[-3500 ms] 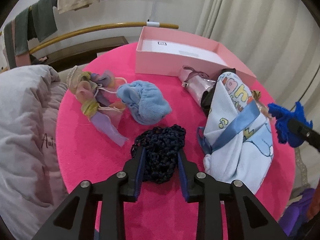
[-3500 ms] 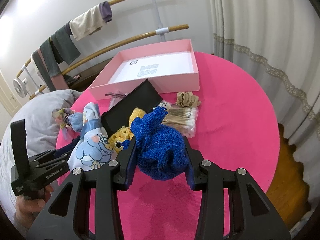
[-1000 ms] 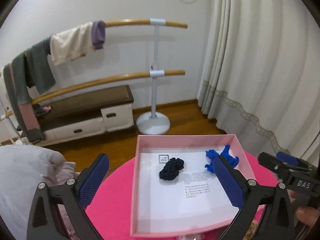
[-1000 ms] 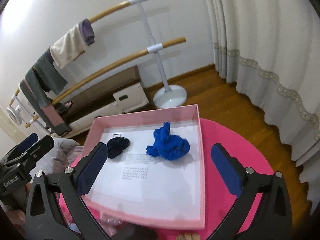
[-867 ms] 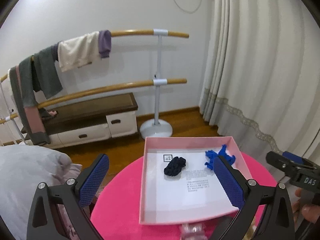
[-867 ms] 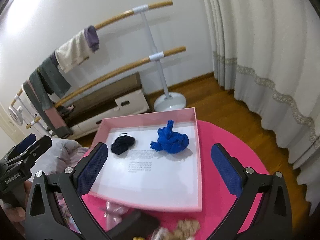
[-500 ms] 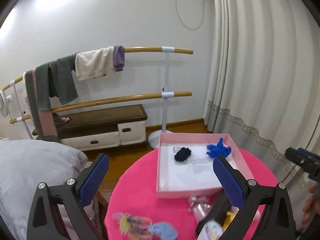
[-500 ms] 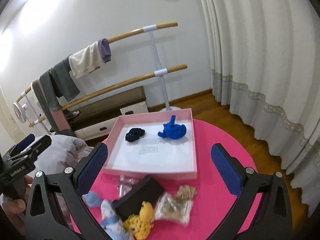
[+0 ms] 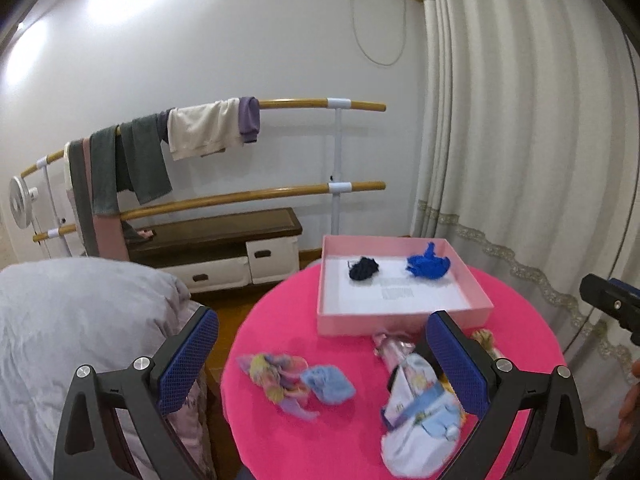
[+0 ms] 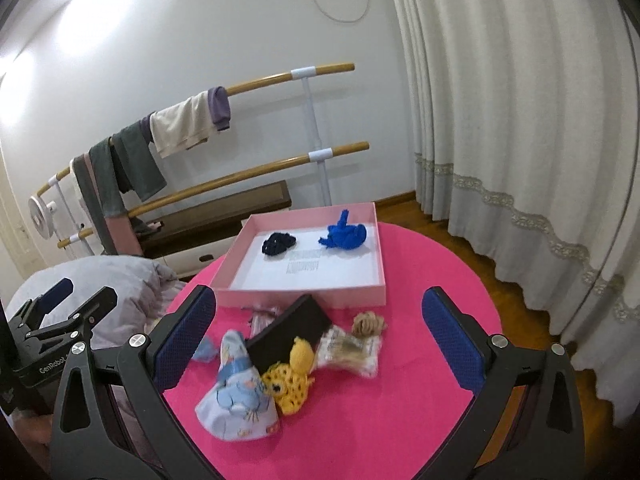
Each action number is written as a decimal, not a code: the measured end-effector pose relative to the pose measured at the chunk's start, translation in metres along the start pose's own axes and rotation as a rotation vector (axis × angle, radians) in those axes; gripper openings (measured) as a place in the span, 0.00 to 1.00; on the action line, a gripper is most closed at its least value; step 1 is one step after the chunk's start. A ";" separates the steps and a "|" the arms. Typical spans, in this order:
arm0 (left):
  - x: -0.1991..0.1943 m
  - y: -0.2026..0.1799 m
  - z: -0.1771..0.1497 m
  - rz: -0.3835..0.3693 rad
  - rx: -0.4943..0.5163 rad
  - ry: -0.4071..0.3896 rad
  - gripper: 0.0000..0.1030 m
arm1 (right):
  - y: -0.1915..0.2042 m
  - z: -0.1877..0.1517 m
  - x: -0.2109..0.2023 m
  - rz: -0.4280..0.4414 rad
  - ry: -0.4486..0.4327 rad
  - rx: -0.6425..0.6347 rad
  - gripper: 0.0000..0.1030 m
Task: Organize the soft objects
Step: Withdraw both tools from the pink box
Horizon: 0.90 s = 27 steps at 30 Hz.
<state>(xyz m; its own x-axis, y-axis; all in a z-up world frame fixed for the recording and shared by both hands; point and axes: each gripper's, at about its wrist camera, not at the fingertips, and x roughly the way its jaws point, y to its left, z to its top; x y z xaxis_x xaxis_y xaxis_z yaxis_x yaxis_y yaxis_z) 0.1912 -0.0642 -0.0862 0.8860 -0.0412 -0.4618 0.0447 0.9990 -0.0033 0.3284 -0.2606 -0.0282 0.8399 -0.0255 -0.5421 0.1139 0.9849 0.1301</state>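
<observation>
A pink box (image 9: 400,316) (image 10: 304,294) stands at the far side of a round pink table (image 9: 352,432) (image 10: 432,360). In it lie a dark navy knit piece (image 9: 363,269) (image 10: 279,244) and a bright blue knit piece (image 9: 428,266) (image 10: 345,236). Nearer on the table lie a pastel fabric bundle (image 9: 272,372), a light blue fluffy piece (image 9: 327,384), a white and blue printed cloth (image 9: 416,412) (image 10: 236,396) and a yellow spotted plush (image 10: 290,380). My left gripper (image 9: 322,364) and my right gripper (image 10: 318,334) both hang open and empty, high above the near table.
A black case (image 10: 290,334), a clear packet (image 10: 348,350) and a tan scrunchie (image 10: 369,324) lie before the box. A grey duvet (image 9: 80,328) is left of the table. Wooden rails with hung clothes (image 9: 200,128) and curtains (image 9: 520,160) stand behind.
Both grippers let go of the knit pieces into the box, opened wide, and have pulled back and up, so more of the table shows.
</observation>
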 end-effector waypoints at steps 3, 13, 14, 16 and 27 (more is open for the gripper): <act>-0.014 0.002 -0.007 0.011 -0.005 0.009 1.00 | 0.003 -0.009 -0.005 -0.009 0.000 -0.010 1.00; -0.051 0.001 -0.001 0.010 -0.004 0.005 1.00 | 0.015 -0.022 -0.015 -0.001 -0.003 -0.033 1.00; -0.054 0.000 -0.001 0.008 -0.004 0.003 1.00 | 0.016 -0.022 -0.016 0.000 -0.004 -0.033 1.00; -0.059 0.000 0.000 0.006 -0.003 0.002 1.00 | 0.015 -0.022 -0.018 -0.005 -0.007 -0.031 1.00; -0.053 -0.004 -0.015 -0.062 0.004 0.118 1.00 | -0.006 -0.033 -0.005 -0.037 0.051 0.011 1.00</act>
<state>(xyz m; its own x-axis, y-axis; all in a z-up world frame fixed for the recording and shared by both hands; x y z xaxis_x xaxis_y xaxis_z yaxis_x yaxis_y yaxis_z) 0.1375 -0.0655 -0.0748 0.8213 -0.0998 -0.5616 0.0996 0.9945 -0.0311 0.3063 -0.2607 -0.0540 0.8070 -0.0528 -0.5882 0.1503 0.9815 0.1182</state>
